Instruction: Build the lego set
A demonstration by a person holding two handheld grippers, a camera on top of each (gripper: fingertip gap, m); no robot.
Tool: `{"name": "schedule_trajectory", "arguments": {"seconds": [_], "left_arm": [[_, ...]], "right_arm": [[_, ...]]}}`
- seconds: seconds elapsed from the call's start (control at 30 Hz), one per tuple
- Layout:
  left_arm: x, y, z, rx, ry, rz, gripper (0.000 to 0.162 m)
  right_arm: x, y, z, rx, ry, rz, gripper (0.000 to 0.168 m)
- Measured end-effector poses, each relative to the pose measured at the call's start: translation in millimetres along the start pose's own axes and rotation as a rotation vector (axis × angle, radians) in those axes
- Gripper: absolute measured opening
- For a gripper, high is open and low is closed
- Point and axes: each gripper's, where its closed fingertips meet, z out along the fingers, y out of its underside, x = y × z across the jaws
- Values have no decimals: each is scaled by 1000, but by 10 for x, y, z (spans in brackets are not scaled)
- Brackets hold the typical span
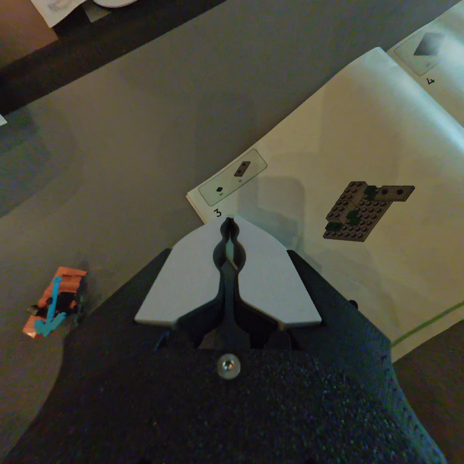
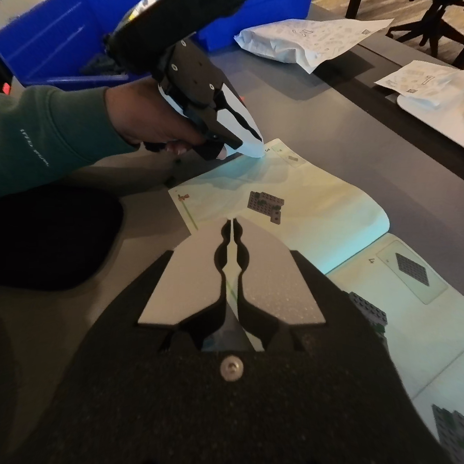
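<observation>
The open instruction booklet (image 1: 339, 140) lies on the grey table (image 1: 125, 125). My left gripper (image 1: 229, 219) is shut, its tips down on the booklet's near corner; the right wrist view shows it (image 2: 258, 150) pressing that corner. My right gripper (image 2: 232, 221) is shut on the lower edge of the left page (image 2: 313, 200), which bows upward. A grey studded plate (image 2: 369, 313) lies on the right page, and another grey plate (image 2: 449, 426) lies at the lower right. A small orange build with a blue pickaxe (image 1: 55, 303) lies left of my left gripper.
A person's hand (image 2: 140, 118) and green sleeve (image 2: 37, 135) hold the left gripper. A blue bin (image 2: 50, 45) stands at the back left. White paper bags (image 2: 301, 40) (image 2: 426, 82) lie at the back right near dark chair legs (image 2: 439, 22). Across from one pair of fingers to the other is roughly 15 centimeters. My right gripper is the nearer one to the grey studded plate (image 2: 369, 313): about 15 centimeters, against 20 centimeters.
</observation>
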Motion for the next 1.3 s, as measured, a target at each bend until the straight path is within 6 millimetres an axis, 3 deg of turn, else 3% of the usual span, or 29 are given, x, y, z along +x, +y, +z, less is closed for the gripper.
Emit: {"name": "schedule_trajectory", "arguments": {"seconds": [0.17,0.3,0.53,0.83,1.03,1.3], "left_arm": [[8,15,-19,-8,-19,27,0],[99,-19,-147,20,-30,63,0],[456,-94,-472,86,-14,150,0],[908,-146,-635,142,-61,334,0],[811,-145,-630,136,-102,335,0],[393,49,-576,94,-126,188,0]], "right_arm": [[21,40,26,-12,-2,11,2],[59,56,52,-23,16,15,1],[97,-5,97,-31,64,-17,0],[89,-170,80,13,194,-226,0],[241,-174,-36,26,234,-194,0],[764,-76,-411,43,374,-95,0]]}}
